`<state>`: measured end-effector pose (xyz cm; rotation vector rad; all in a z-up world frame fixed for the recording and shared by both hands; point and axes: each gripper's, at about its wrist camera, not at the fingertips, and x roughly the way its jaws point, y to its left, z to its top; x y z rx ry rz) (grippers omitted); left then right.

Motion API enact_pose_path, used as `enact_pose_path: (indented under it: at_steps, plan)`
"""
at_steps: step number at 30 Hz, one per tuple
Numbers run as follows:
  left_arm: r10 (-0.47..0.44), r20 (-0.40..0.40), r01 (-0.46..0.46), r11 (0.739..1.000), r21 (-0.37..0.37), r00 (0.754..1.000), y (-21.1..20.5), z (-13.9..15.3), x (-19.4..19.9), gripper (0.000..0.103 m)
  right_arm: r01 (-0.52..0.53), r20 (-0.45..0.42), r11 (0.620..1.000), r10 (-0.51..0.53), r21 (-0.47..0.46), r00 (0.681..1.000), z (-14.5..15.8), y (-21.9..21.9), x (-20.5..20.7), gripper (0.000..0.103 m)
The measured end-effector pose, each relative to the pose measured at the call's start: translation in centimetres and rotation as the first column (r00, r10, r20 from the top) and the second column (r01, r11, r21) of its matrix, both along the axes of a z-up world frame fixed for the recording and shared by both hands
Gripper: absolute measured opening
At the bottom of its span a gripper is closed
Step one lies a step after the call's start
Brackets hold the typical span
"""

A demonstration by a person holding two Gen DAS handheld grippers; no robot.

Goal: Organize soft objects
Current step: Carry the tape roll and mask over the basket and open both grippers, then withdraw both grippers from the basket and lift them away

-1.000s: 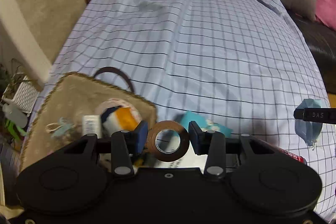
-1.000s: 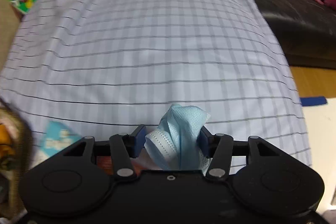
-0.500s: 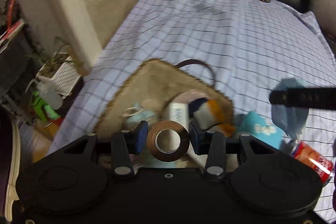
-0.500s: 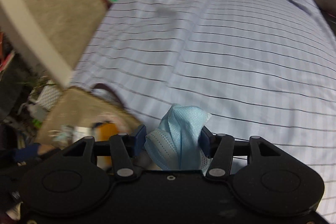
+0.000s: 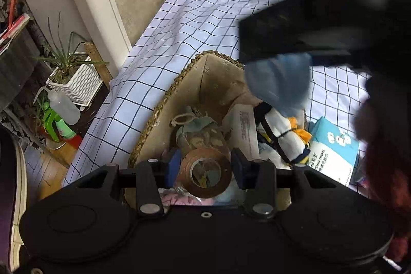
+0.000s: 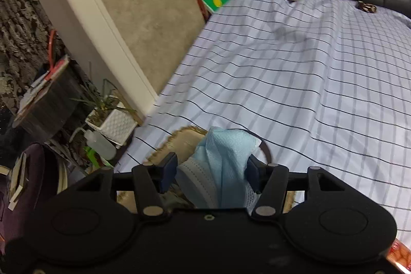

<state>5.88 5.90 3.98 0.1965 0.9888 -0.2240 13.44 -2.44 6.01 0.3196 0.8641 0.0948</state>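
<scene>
Left gripper (image 5: 205,167): fingers nearly closed on a brown tape roll (image 5: 205,172), its hole facing the camera. Right gripper (image 6: 212,175): jaws opening, a crumpled blue mask (image 6: 222,168) between them, touching both pads, long axis running up out of the grip. Both hang over a woven basket (image 5: 164,104) on a checked sheet (image 5: 205,7). In the basket: a pouch (image 5: 199,130), a white packet (image 5: 242,125) and a striped soft toy (image 5: 281,132). A blue tissue pack (image 5: 334,148) lies just right of it. In the left view the right gripper's body blocks the basket's far right corner. A potted plant (image 5: 74,73) and squeeze bottle (image 5: 64,105) stand on the floor.
</scene>
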Motion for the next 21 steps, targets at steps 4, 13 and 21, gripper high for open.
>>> enact_pose_path:
  at_steps: [4, 13, 21]
  plan:
    - [-0.031, -0.014, 0.031, 1.000, -0.001, 0.999, -0.1, -0.1, -0.7, 0.043, -0.014, 0.018, 1.000, 0.013, 0.021, 1.000, 0.0, 0.3, 0.5, 0.066]
    - [-0.065, -0.034, 0.066, 0.998, 0.010, 0.997, -0.4, -0.8, -1.3, 0.060, 0.006, 0.060, 1.000, -0.004, -0.025, 0.998, 0.1, 0.0, 0.1, 0.082]
    - [-0.081, -0.022, 0.082, 0.996, 0.019, 0.996, -1.0, -0.6, -2.0, 0.078, 0.079, 0.022, 0.993, -0.078, -0.085, 0.997, -0.6, -2.7, -1.8, 0.085]
